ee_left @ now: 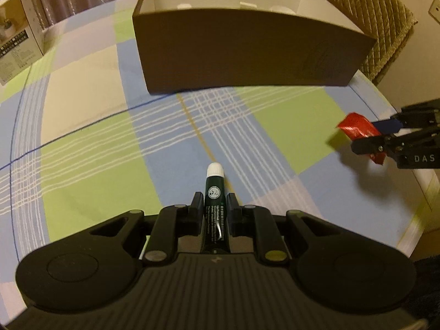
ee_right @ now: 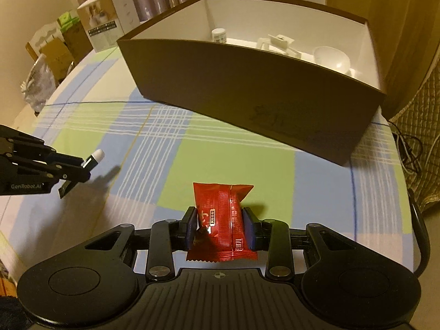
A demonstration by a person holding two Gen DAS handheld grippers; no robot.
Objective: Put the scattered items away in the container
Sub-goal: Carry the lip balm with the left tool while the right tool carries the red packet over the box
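My left gripper [ee_left: 215,206] is shut on a dark green tube with a white cap [ee_left: 214,192], held above the checked tablecloth. My right gripper [ee_right: 221,228] is shut on a red snack packet [ee_right: 220,220], also lifted off the cloth. Ahead of both stands the brown box with a white inside [ee_left: 247,49] [ee_right: 247,88]. Inside it lie a small white bottle [ee_right: 218,35], a white clip-like piece [ee_right: 277,42] and a white bowl [ee_right: 331,57]. Each view also catches the other gripper from the side: the right gripper [ee_left: 365,137] with the red packet [ee_left: 357,128], the left gripper [ee_right: 79,170] with the tube [ee_right: 95,158].
The checked blue, green and cream tablecloth [ee_left: 96,137] covers the table. White cartons [ee_right: 110,24] and brown boxes [ee_right: 55,52] stand at the far left edge. A quilted chair back [ee_left: 379,19] is behind the box on the right. Cables [ee_right: 407,148] hang off the table's right edge.
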